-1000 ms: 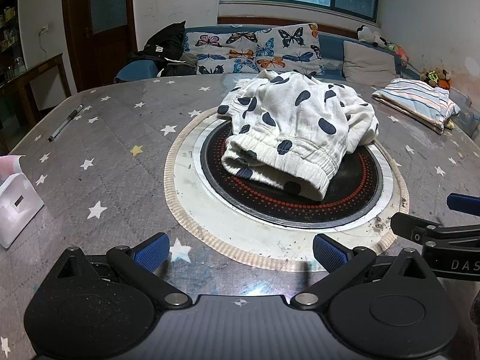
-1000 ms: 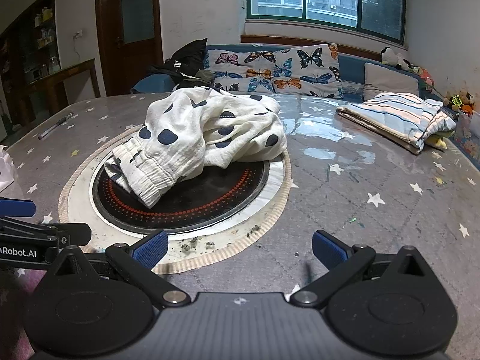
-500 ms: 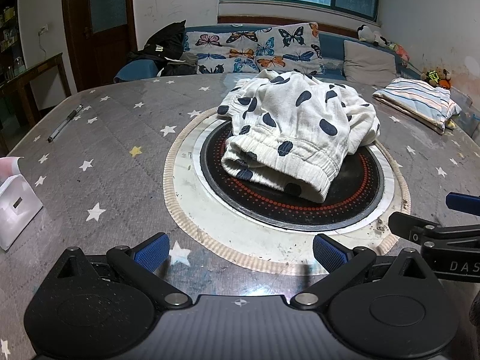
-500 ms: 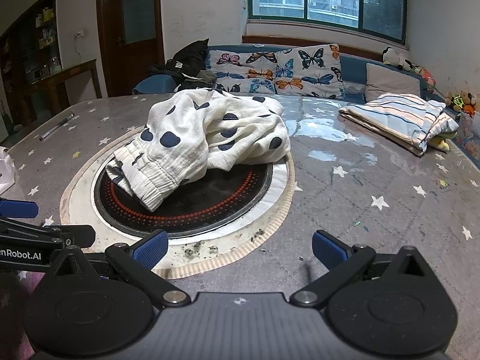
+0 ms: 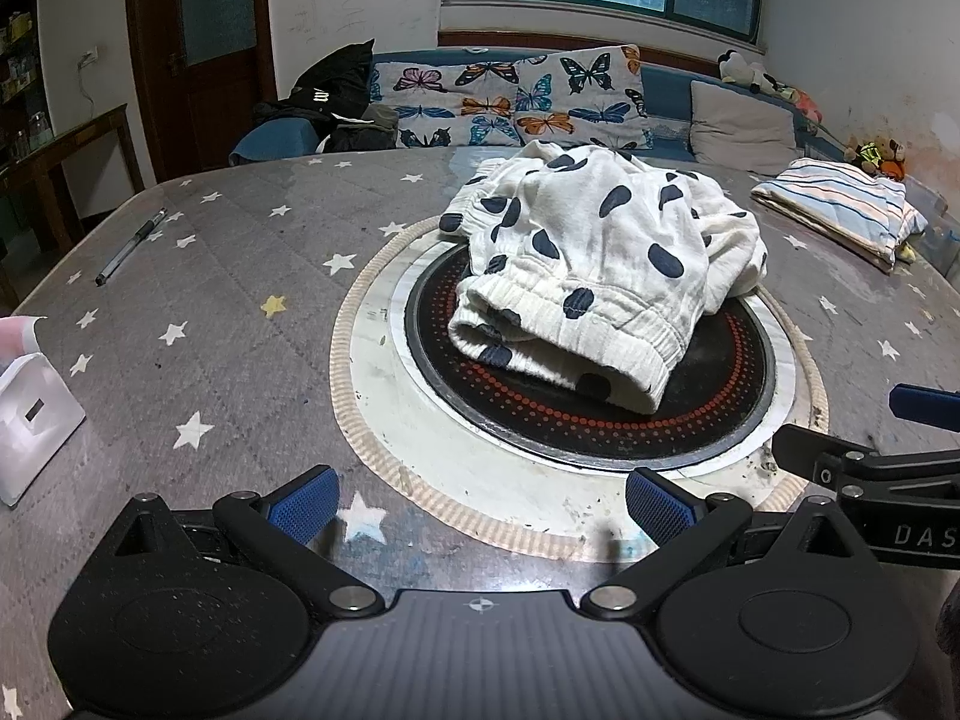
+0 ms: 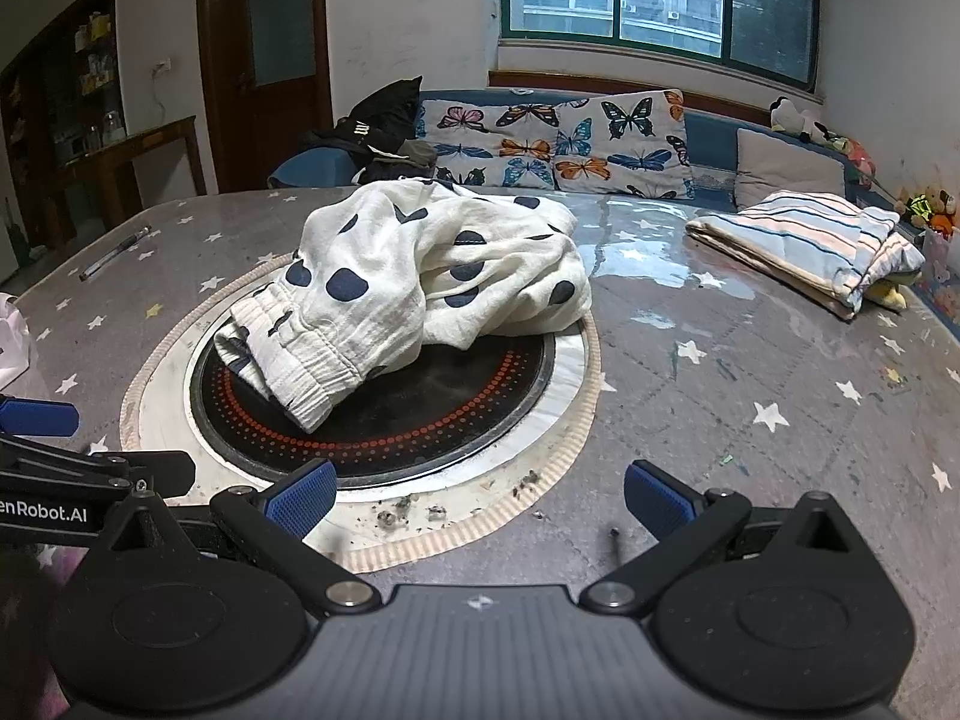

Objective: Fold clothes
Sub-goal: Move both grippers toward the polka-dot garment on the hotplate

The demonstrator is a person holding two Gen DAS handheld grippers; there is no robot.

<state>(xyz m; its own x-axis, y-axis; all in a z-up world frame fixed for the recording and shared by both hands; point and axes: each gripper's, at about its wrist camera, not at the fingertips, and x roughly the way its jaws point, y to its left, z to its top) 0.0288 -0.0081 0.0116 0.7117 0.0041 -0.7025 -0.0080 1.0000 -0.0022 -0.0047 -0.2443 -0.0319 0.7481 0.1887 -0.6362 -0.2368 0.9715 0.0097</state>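
A crumpled white garment with dark blue spots [image 5: 600, 276] [image 6: 420, 282] lies in a heap on the round black hotplate [image 5: 708, 408] [image 6: 450, 414] in the table's middle, its ribbed waistband toward me. My left gripper [image 5: 480, 507] hovers open over the table's near edge, short of the garment, nothing between its blue pads. My right gripper [image 6: 477, 498] is open too, low over the near rim of the hotplate ring, apart from the cloth. Each gripper shows at the edge of the other's view.
A folded striped cloth [image 5: 840, 210] [image 6: 810, 240] lies at the far right of the star-patterned table [image 5: 210, 300]. A pen [image 5: 129, 246] rests far left, a white box [image 5: 30, 426] near left. Behind stands a sofa with butterfly cushions [image 6: 558, 144] and dark clothes.
Both grippers have crept slightly forward toward the garment; it looks a little larger and nearer in the right wrist view. Nothing was grasped, and the cloth has not moved.
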